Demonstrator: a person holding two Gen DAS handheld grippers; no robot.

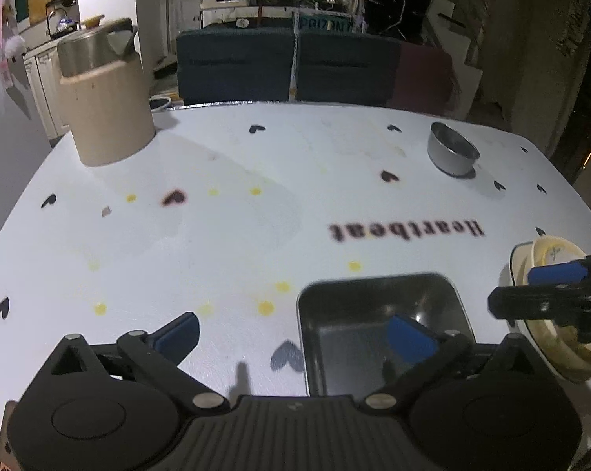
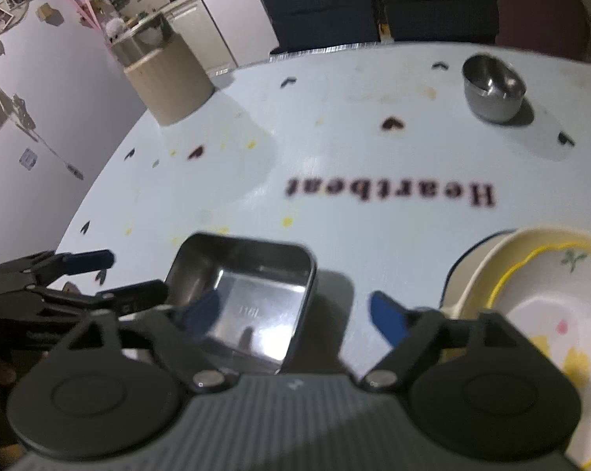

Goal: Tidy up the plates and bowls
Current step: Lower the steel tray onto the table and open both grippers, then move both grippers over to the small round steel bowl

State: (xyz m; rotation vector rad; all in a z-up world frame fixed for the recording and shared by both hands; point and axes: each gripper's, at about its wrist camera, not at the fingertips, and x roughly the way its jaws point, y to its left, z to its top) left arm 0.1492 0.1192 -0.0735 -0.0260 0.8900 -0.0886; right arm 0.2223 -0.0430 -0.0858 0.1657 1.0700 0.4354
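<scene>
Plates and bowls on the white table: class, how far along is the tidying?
Done: a floral cream bowl sits nested in a larger dish. In hand: nothing; the left gripper and right gripper are both open beside the square metal tray. Left: that tray and the round steel bowl, standing apart at the far edge.

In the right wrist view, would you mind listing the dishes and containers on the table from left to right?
Beige canister → square metal tray → round steel bowl → cream floral bowl, which sits nested in another dish whose dark rim shows on its left.
</scene>
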